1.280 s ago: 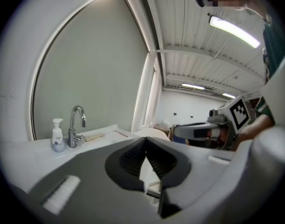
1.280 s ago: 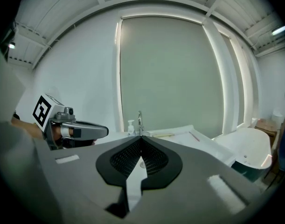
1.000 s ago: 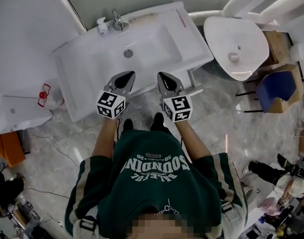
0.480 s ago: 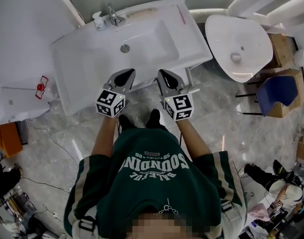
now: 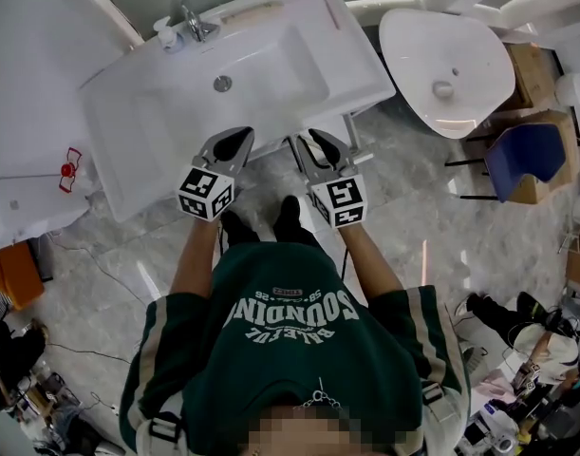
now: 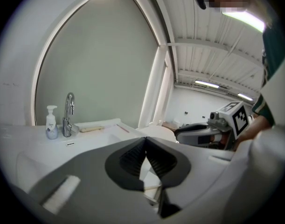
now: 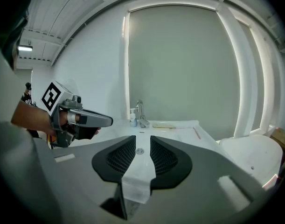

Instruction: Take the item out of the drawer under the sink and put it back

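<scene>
Both grippers are at the front edge of the sink (image 5: pixel 166 122), pointing at it and slightly down. Left gripper (image 6: pixel 145 142): jaws together, tips touching, nothing in them. Right gripper (image 7: pixel 142 143): jaws a narrow gap apart, they have just been opening, and only the sink top shows through the gap, so it's empty.

The drawer is under the sink and no view shows it; the front rim covers it in the head view. The item isn't visible either, and I take it to be inside that drawer.

Step, as I read it: reach for the drawer to open it. Task barely begun.

To do it well I'd drop the right gripper below the sink's front rim before going forward, since both gripper views look over the top of the sink, too high for a drawer front. Widen the jaws further if the pull is thick. Pull straight back from the sink, and keep the left gripper off to the side of the drawer's path, ready for the item.
</scene>
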Available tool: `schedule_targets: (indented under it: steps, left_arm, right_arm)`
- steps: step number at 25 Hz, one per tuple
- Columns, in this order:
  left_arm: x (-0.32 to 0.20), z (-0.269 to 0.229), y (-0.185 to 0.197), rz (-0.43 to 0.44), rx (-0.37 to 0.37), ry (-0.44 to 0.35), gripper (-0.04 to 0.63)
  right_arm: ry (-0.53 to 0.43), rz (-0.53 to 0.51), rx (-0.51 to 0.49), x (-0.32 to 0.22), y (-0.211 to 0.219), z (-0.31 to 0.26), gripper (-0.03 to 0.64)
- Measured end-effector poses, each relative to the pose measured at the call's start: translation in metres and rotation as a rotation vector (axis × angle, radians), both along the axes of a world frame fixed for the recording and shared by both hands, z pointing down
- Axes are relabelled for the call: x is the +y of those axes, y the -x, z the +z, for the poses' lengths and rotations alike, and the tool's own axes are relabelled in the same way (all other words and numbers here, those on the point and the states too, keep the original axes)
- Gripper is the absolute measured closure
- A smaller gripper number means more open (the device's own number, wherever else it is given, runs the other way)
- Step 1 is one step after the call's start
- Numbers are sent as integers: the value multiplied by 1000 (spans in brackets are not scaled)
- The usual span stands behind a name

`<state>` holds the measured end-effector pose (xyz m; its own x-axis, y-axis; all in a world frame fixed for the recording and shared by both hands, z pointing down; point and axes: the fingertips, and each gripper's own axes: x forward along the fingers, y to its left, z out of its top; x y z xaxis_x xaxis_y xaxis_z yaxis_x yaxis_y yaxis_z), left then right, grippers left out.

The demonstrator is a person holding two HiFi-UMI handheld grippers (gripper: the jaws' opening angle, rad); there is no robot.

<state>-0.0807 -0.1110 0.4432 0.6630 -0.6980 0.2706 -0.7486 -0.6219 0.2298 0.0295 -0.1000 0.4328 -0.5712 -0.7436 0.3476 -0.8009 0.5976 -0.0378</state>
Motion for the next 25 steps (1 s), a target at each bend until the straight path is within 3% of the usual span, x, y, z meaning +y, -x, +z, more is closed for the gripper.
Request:
schedule_targets:
  steps: [8, 14, 20, 25]
  left_arm:
    - [3, 21, -28, 54, -1, 44, 545]
    - [14, 42, -55, 97, -2, 81, 546]
    - [26, 64, -74, 102, -12, 125, 545]
    - [33, 78, -82, 81, -24, 148, 546]
  right_arm:
    - [61, 10, 58, 12, -28, 41, 541]
    - [172, -20, 135, 18, -54, 100, 503]
    - [277, -138, 320, 33, -78, 196, 479]
    - [351, -236, 415, 29, -86, 259, 479]
